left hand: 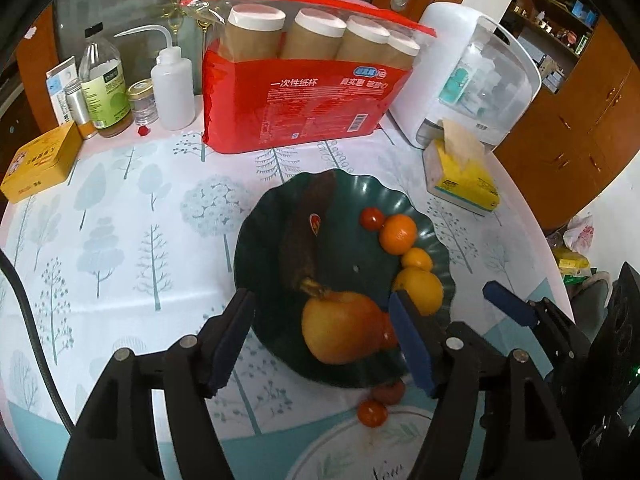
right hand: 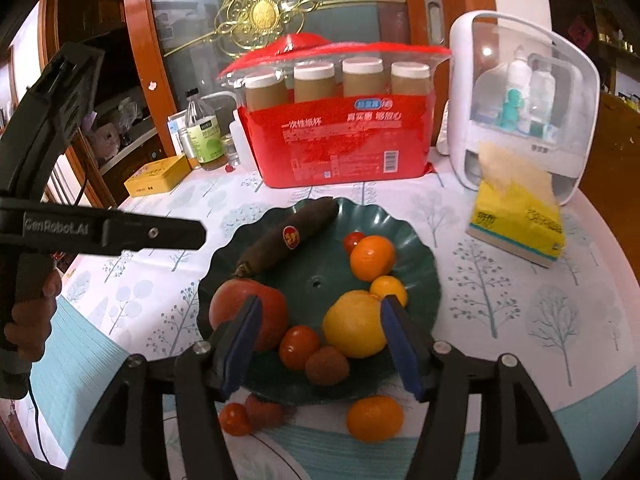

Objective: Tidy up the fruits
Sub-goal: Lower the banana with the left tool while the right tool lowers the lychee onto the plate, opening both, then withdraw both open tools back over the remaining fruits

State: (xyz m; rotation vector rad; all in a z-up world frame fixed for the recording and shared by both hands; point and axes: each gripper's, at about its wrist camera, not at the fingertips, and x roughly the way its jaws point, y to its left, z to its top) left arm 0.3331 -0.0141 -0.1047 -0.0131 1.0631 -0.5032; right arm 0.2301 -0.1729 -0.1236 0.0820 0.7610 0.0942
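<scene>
The table (right hand: 520, 320) wears a white cloth printed with pale blue trees, and a teal band runs along its near edge. At the far edge stands a red pack of paper cups (right hand: 344, 136), its label reading 一次性纸杯, with four brown cup stacks showing through the clear top. At the far right corner is a white cabinet with a clear door (right hand: 524, 104), bottles inside; just in front of it leans a yellow tissue pack (right hand: 516, 220). Toward the far left edge sit a green-labelled bottle (left hand: 106, 92), a white squeeze bottle (left hand: 174, 84) and a yellow tin (left hand: 42, 162).

The dark green scalloped plate (right hand: 416, 248) lies near the middle, toward the near edge. On it rest a brown banana (right hand: 288, 236) with a red sticker, a red-yellow apple (right hand: 248, 312), a yellow lemon (right hand: 354, 322), an orange (right hand: 372, 258), a small yellow citrus (right hand: 388, 286), two cherry tomatoes (right hand: 298, 346) and a dark lychee (right hand: 326, 364).

Off the plate, on the near edge, lie a mandarin (right hand: 374, 418), another tomato (right hand: 234, 418) and a reddish fruit (right hand: 264, 410).

The right gripper (right hand: 320, 344) hangs released over the plate's near side, clasping nothing. The left gripper (left hand: 320, 336) is likewise spread, its pads either side of the apple without pressing it; its arm reads "GenRobot.AI".
</scene>
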